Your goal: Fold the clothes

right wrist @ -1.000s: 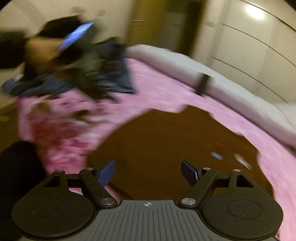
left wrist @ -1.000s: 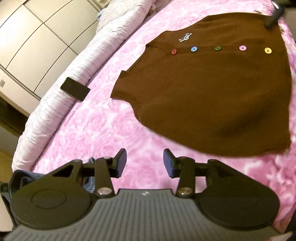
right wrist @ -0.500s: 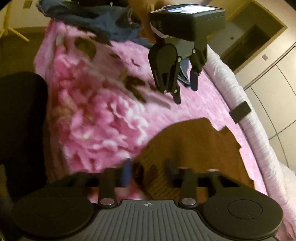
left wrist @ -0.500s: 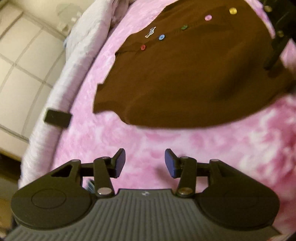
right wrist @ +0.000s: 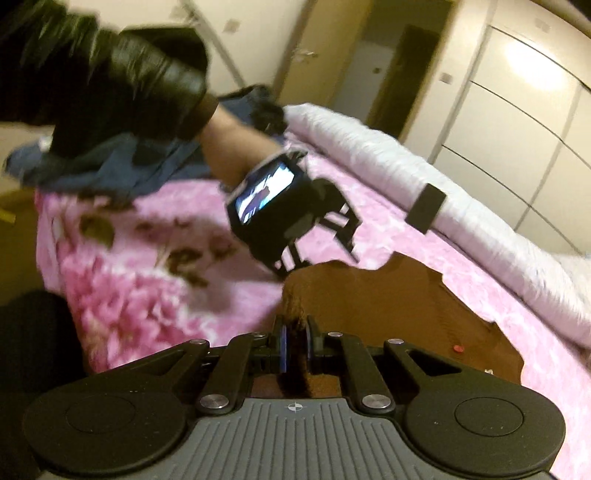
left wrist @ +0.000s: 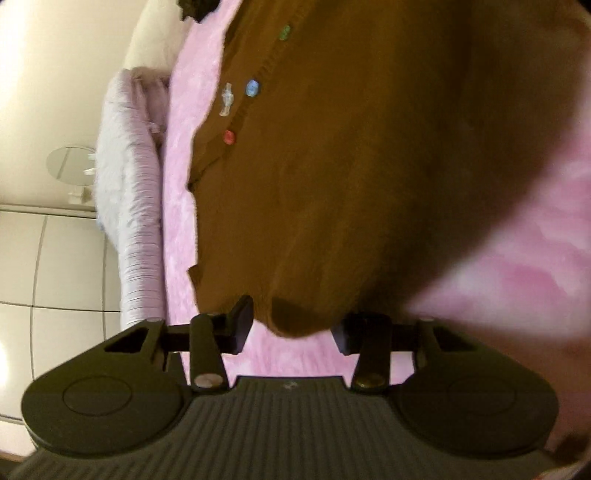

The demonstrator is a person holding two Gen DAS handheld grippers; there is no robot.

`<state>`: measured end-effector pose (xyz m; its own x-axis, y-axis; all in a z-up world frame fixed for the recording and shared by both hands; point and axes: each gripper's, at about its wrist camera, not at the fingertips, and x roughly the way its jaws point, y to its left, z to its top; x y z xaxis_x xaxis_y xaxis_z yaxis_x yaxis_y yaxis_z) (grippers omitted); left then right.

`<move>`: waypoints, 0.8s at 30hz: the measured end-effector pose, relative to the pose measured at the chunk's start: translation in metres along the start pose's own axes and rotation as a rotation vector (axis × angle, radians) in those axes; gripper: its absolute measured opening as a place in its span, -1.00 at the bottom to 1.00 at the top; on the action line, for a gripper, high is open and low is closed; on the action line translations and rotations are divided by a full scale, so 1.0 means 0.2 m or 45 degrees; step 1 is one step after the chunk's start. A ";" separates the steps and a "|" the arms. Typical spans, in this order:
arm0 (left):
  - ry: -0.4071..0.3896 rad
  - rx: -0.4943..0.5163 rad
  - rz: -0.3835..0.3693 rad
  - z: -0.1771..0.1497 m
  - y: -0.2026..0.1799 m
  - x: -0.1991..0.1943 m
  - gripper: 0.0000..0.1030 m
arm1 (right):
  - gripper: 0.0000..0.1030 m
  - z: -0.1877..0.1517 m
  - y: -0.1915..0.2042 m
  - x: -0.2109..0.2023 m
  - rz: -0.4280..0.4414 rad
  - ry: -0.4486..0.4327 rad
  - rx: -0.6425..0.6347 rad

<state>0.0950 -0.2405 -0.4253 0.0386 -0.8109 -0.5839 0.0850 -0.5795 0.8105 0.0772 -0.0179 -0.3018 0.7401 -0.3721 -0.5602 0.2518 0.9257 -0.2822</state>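
So the right gripper (right wrist: 294,345) has its two fingers pinched tight on a bunched-up bit of the brown cardigan (right wrist: 388,306), right at the hem edge closest to the camera. The left gripper (left wrist: 291,326) is spread wide open, its fingers straddling a corner of that same cardigan without squeezing it, the fabric just sitting in the gap. The cardigan lies spread on the pink floral blanket (right wrist: 147,288) covering the bed, front side up, with a red button (left wrist: 229,137), a blue button (left wrist: 252,87) and a green button (left wrist: 284,32) running along the placket, plus a tiny pale emblem (left wrist: 226,99) beside the blue one. Further back, a sleeve (right wrist: 122,77) in shiny black leads down to the left gripper, some dark blue clothes (right wrist: 110,166) are heaped at the blanket's far end, and a pale lilac duvet (right wrist: 424,177) with a black tag (right wrist: 425,208) runs along the edge by the white wardrobe (right wrist: 517,92).
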 end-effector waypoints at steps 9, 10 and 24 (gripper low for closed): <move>0.032 -0.172 0.003 0.11 0.37 -0.04 -0.88 | -0.85 -0.05 -0.17 -0.09 -0.010 -0.070 0.220; 0.024 -0.163 0.024 0.16 0.43 -0.04 -0.88 | -0.85 -0.07 -0.20 -0.12 -0.031 -0.096 0.248; -0.101 0.010 0.013 1.22 0.83 0.62 -0.84 | -0.85 -0.71 -0.90 -0.77 -0.539 -0.180 0.870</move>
<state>-0.1294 -0.4569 -0.3510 -0.0395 -0.8204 -0.5705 0.0775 -0.5717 0.8168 -0.1714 -0.1374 -0.2759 0.5574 -0.7298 -0.3959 0.8187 0.5625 0.1155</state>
